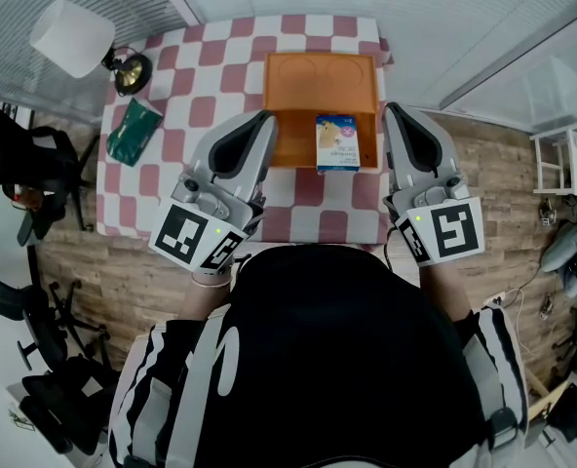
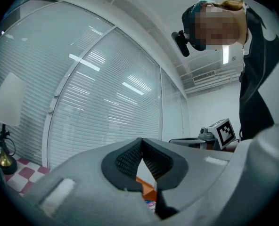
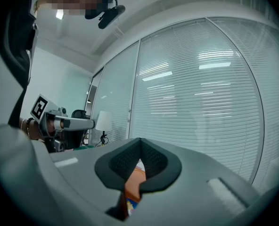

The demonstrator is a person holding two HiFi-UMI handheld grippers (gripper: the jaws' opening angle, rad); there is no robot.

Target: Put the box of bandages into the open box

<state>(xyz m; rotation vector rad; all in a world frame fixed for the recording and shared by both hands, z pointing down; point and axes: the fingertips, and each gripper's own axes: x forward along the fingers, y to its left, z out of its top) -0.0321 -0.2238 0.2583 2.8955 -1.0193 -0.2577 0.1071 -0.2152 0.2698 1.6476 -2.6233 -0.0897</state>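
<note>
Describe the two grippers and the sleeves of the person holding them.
The left gripper and right gripper are alike: smooth and light grey, tapering to the tips, with black ribbed pads inside. Each carries a cube of black-and-white square markers at the back. The sleeves are black with grey stripes.

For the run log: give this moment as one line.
left gripper: shut, empty | right gripper: shut, empty | box of bandages: at near right corner of open box, not gripped
</note>
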